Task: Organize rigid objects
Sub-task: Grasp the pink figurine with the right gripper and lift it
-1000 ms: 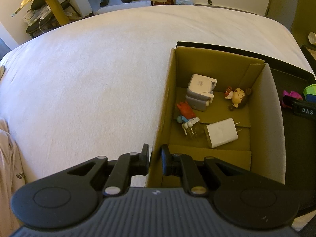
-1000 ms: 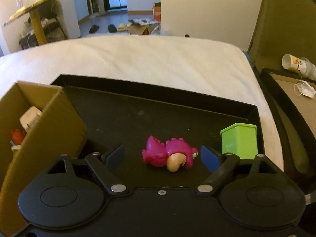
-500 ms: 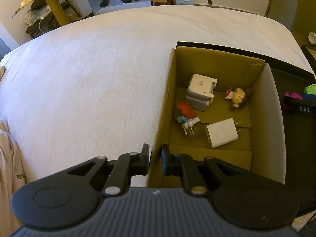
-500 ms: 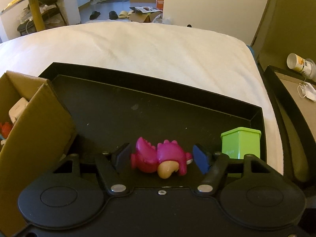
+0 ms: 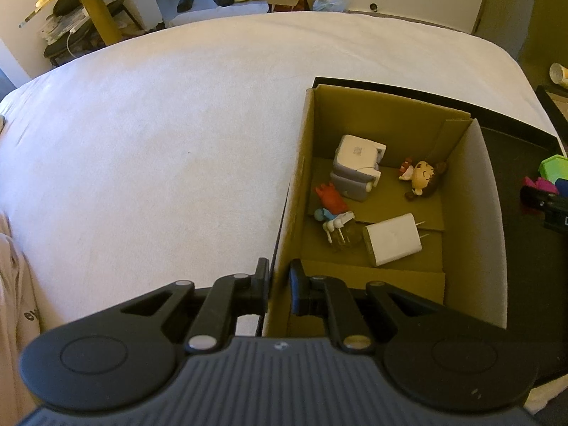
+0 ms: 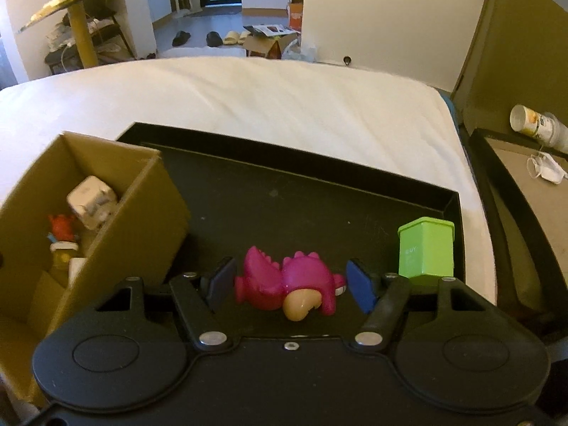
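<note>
The right gripper [image 6: 290, 285] has just been closing its jaws around the pink plastic dinosaur toy [image 6: 289, 285], which sits between its blue pads, seemingly gripped. Just ahead to its right stands a green square plastic container [image 6: 426, 250] on the black tray [image 6: 284, 195]. The left gripper [image 5: 278, 285] is clamped onto the near wall of the brown cardboard box [image 5: 491, 234].

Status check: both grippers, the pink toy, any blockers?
Left gripper clamped on cardboard box wall. Right gripper closed in on pink dinosaur toy, grip unconfirmed. Green block beside, not blocking.
</note>
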### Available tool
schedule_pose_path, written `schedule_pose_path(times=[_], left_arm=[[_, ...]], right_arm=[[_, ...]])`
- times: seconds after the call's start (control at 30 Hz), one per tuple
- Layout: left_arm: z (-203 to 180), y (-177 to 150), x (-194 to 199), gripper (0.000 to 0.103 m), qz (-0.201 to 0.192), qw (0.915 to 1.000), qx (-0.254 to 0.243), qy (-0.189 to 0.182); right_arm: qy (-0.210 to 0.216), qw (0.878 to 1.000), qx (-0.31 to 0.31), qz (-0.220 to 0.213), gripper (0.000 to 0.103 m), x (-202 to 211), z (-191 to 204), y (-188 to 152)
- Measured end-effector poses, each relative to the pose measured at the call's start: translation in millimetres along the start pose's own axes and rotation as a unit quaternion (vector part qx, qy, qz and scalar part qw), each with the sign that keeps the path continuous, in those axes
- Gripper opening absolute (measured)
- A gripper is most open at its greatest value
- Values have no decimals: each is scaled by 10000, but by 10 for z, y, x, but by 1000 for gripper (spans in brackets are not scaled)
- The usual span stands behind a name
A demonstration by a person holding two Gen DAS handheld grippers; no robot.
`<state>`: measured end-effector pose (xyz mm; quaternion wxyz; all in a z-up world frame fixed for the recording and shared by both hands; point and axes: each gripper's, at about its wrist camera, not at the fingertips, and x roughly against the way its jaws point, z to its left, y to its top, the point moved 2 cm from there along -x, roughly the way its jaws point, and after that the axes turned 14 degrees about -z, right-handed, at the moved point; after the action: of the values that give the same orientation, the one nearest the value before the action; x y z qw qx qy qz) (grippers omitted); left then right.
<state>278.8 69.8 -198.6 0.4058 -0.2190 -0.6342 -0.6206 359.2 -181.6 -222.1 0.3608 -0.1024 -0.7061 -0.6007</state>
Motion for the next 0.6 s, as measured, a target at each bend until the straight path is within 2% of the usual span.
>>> schedule_pose_path(times=[0.23, 0.6], left_arm=[[9, -5, 29, 10, -19, 10000, 4, -43], [25, -13, 30, 9, -26, 9999, 86, -104]], right_arm=[[126, 9997, 98, -161, 67, 226, 131, 123], [653, 9968, 193, -418, 67, 544, 459, 444]])
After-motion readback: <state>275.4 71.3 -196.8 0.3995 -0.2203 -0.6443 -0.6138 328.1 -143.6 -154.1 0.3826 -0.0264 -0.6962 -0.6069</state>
